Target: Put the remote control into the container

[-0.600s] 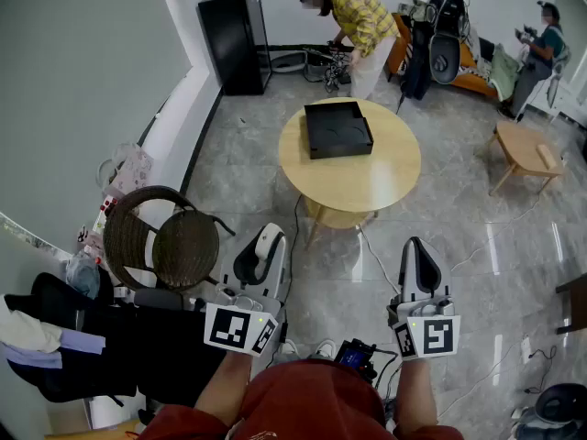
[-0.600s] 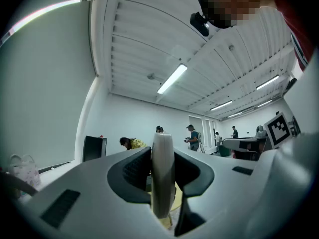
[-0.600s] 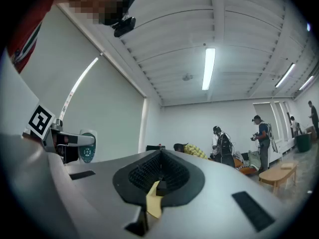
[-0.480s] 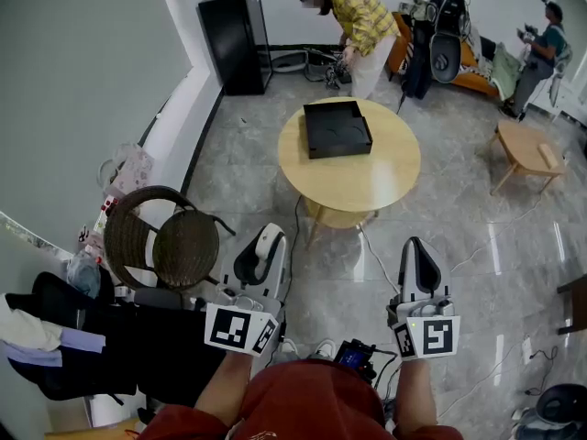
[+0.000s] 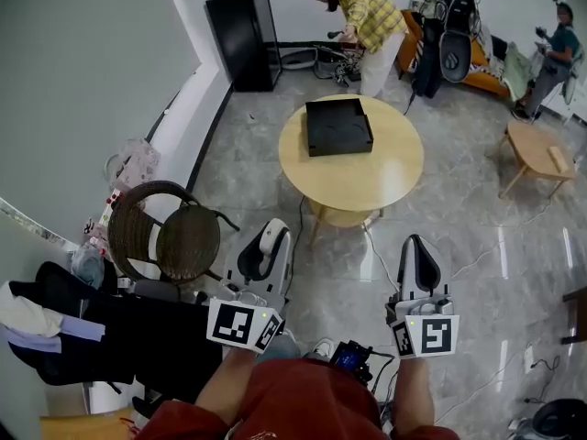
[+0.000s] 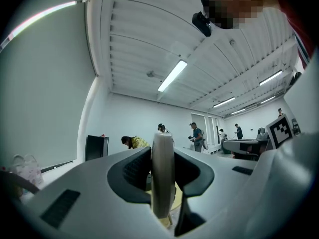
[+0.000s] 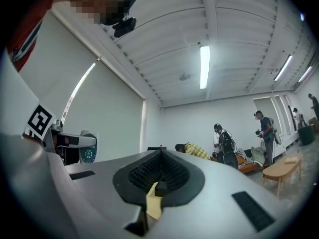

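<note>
On round table [image 5: 367, 180], black, perhaps plastic container [image 5: 337, 128]

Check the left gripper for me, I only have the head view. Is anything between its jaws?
Observer: Yes. In the left gripper view, the left gripper has its jaws pressed on a slim pale remote control, seen edge-on.
Operator: Sure it's the remote?
Observer: The right gripper view catches its face off to the side, with teal buttons showing.
Operator: Right gripper empty?
Observer: Its own view shows the right gripper with its jaws closed together and nothing between them.
</note>
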`<state>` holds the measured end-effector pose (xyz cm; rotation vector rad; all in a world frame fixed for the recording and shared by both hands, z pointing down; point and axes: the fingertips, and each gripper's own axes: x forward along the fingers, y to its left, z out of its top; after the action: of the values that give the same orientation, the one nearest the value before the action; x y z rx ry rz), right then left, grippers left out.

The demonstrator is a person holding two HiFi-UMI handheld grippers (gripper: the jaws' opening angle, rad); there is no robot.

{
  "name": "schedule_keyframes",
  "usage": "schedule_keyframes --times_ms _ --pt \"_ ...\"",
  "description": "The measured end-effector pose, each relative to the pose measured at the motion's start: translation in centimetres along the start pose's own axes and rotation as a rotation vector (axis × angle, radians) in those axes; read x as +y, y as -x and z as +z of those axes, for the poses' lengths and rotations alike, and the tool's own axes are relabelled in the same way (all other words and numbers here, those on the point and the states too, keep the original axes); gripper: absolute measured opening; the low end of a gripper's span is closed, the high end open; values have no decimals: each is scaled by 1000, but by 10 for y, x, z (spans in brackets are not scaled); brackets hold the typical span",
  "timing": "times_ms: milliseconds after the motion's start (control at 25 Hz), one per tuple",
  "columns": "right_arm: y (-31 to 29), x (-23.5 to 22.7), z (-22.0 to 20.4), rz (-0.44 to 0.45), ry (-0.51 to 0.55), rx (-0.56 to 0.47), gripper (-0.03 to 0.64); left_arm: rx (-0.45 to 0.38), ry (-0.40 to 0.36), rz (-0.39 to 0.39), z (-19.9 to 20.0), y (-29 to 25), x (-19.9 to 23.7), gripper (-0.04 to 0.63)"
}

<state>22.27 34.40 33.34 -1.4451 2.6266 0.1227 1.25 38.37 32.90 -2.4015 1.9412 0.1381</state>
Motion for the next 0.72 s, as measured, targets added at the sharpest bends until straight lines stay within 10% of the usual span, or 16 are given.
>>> schedule_keyframes --times_ms 720 --pt "-81 -5 -25 14 52 39 23 29 4 11 -31 -67 48 114"
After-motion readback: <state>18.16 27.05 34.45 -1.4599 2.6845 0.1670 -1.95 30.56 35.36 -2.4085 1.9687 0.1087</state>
